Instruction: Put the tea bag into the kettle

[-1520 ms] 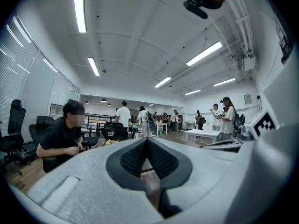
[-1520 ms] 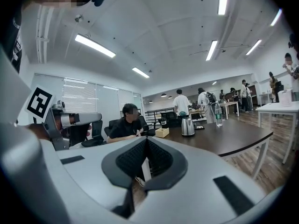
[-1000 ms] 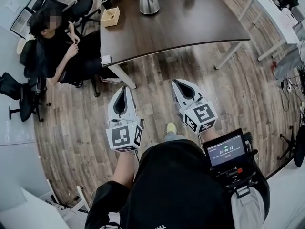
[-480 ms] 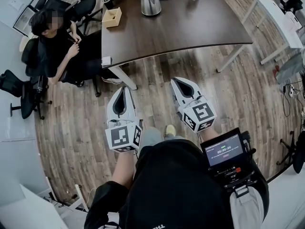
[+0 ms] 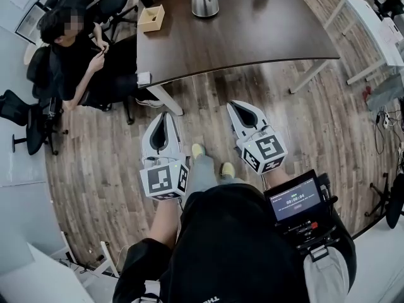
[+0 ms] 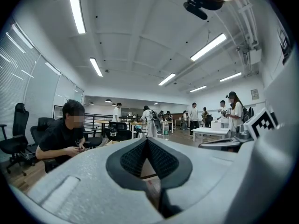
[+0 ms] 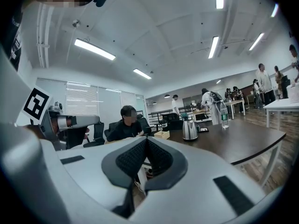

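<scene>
Holding a left gripper [image 5: 165,115] and a right gripper [image 5: 235,106], both closed tight on nothing, a person faces one table [image 5: 252,36]; one kettle [image 5: 204,0] stands near its far edge, one wooden box [image 5: 151,19] nearby.

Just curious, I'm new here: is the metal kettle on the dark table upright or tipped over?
Upright. The kettle stands on its base on the table, seen clearly in the right gripper view.

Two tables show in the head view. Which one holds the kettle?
The dark brown table straight ahead; the kettle stands near its far edge. The white table stands off right.
</scene>
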Demonstrator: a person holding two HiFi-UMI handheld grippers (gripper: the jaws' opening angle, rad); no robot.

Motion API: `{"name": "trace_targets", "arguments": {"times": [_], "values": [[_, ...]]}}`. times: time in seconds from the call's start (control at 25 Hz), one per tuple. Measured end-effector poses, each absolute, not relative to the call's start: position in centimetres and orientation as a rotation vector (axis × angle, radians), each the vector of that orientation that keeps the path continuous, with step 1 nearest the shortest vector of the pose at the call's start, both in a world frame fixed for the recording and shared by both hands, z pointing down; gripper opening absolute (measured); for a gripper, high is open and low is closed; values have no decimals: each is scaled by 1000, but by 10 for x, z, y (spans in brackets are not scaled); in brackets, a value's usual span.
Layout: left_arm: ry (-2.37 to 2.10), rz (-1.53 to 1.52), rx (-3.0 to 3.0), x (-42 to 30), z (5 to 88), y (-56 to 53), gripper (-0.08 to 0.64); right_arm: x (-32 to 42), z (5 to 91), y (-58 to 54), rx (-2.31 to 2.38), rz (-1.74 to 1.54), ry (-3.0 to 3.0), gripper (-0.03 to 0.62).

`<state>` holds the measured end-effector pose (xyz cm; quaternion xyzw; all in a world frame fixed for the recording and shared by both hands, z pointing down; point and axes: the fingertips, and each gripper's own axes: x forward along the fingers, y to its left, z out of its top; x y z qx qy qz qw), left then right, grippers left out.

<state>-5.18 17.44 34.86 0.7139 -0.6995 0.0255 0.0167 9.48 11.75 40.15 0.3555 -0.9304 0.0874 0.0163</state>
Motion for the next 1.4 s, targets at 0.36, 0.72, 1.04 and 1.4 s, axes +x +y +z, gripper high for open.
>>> {"name": "trace_targets", "arguments": {"times": [0.36, 0.72, 1.04, 1.4], "values": [[-2120, 65, 2257, -88, 351, 134, -14, 60, 403, 85, 1155, 268, -2851, 6], [-2076, 64, 2293, -130, 352, 91, -14, 17, 403, 50, 1184, 263, -2824, 6], [-2044, 46, 2291, -170, 360, 57, -14, -22, 407, 19, 1195, 255, -2791, 6], [-2008, 17, 2299, -197, 366, 32, -14, -44, 405, -1, 1235, 234, -2749, 6]]}}
